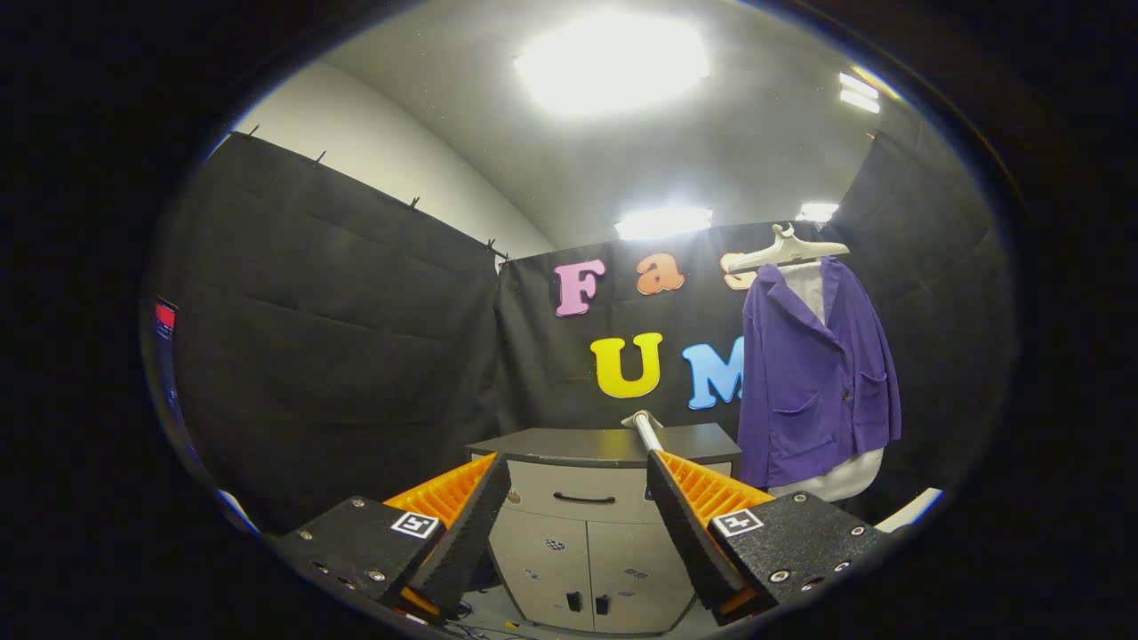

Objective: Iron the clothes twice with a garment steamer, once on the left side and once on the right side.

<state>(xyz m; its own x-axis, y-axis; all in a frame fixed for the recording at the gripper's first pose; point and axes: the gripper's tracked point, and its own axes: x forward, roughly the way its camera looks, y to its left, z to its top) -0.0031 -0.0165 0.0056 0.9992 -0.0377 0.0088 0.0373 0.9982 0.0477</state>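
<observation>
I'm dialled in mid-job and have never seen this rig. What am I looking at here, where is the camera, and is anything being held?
The camera rides on a hand-held gripper and looks forward along its two fingers, which show at the bottom. They stand apart with nothing between them, so nothing is held. Beyond them is a grey cabinet with a dark top, a drawer handle and two doors. On its top, near the right finger, lies a pale object with a tube-like neck, probably the garment steamer. Further right, a purple jacket over a white garment hangs on a pale hanger against the black booth wall. Ironing looks not yet begun.
</observation>
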